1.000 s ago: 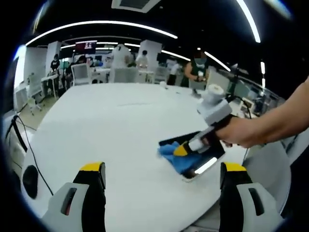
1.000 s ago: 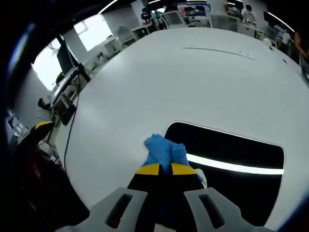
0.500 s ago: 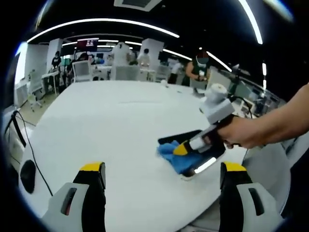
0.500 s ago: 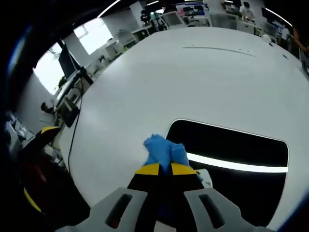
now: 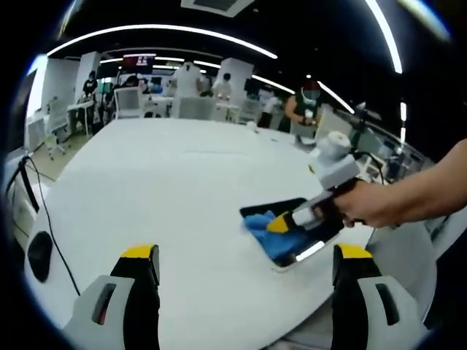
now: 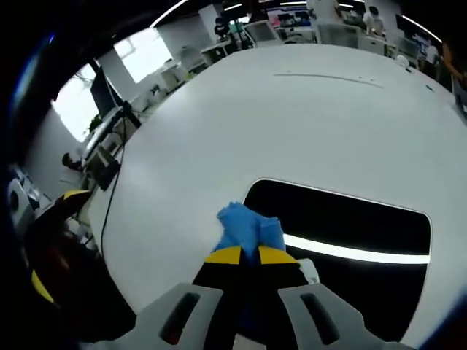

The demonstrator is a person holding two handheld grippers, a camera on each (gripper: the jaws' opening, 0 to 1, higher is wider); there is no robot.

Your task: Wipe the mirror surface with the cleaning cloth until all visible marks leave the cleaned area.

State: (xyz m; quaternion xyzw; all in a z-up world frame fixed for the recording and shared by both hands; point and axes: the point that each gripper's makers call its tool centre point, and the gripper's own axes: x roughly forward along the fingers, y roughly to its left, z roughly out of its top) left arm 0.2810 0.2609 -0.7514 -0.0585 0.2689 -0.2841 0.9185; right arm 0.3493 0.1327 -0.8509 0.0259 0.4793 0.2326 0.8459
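Note:
A dark rectangular mirror (image 6: pixel 350 226) lies flat on the white table (image 6: pixel 241 124) and reflects a bright ceiling strip. My right gripper (image 6: pixel 249 254) is shut on a blue cleaning cloth (image 6: pixel 246 226), which rests at the mirror's near left corner. In the left gripper view the same right gripper (image 5: pixel 281 224), held by a person's hand (image 5: pixel 372 208), presses the cloth (image 5: pixel 273 237) onto the mirror (image 5: pixel 299 244). My left gripper (image 5: pixel 244 251) stands open above the table's near edge with nothing between its jaws.
A black cable (image 5: pixel 44 219) and a dark round object (image 5: pixel 38 255) hang off the table's left side. People, chairs and desks (image 5: pixel 182 102) stand beyond the far edge. A faint seam (image 6: pixel 328 76) crosses the far tabletop.
The right gripper and cloth have slid a little further onto the mirror, to the right in the left gripper view. The left gripper stays open and still.

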